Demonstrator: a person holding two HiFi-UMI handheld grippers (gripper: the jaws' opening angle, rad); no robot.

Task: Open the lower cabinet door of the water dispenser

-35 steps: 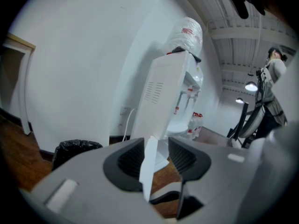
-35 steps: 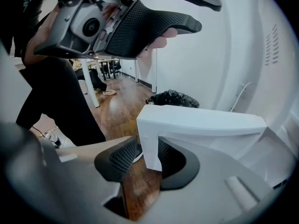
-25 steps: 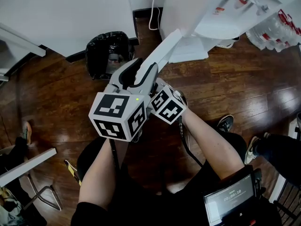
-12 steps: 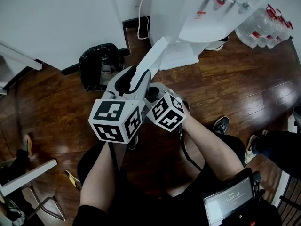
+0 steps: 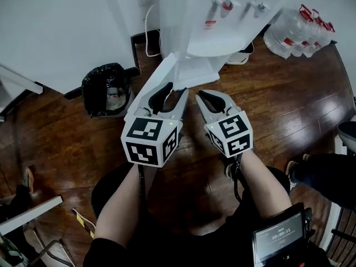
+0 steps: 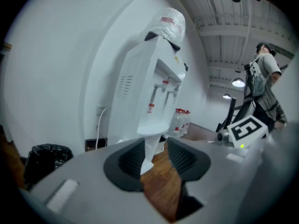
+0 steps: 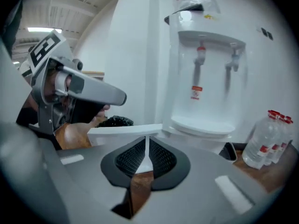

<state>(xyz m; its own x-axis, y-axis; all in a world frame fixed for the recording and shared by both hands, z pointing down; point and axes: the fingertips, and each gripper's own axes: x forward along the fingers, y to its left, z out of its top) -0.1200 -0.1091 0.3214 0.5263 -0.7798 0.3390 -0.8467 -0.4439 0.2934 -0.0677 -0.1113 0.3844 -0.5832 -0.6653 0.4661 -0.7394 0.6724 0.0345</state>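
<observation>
The white water dispenser (image 5: 206, 15) stands against the wall. Its lower cabinet door (image 5: 158, 71) is swung open to the left. My left gripper (image 5: 167, 93) is open, its tips at the door's free edge. That edge (image 6: 148, 153) shows in line with the gap, and the pads do not press it. My right gripper (image 5: 207, 100) hovers to the right of the door, apart from it. Its jaws have just been closing and now stand shut with nothing between them. In the right gripper view the door (image 7: 126, 129) lies beyond the right gripper (image 7: 147, 155).
A black-bagged bin (image 5: 105, 88) stands left of the door. Water bottles (image 5: 295, 29) sit at the far right, and a power cable (image 5: 147, 32) runs down the wall. Another person's shoe (image 5: 295, 168) is at right. A standing person (image 6: 264, 78) shows in the left gripper view.
The right gripper has come out from beside the left one, moved right and up, and its jaws have closed. The left gripper has shifted along the floor. More of the dispenser shows.
</observation>
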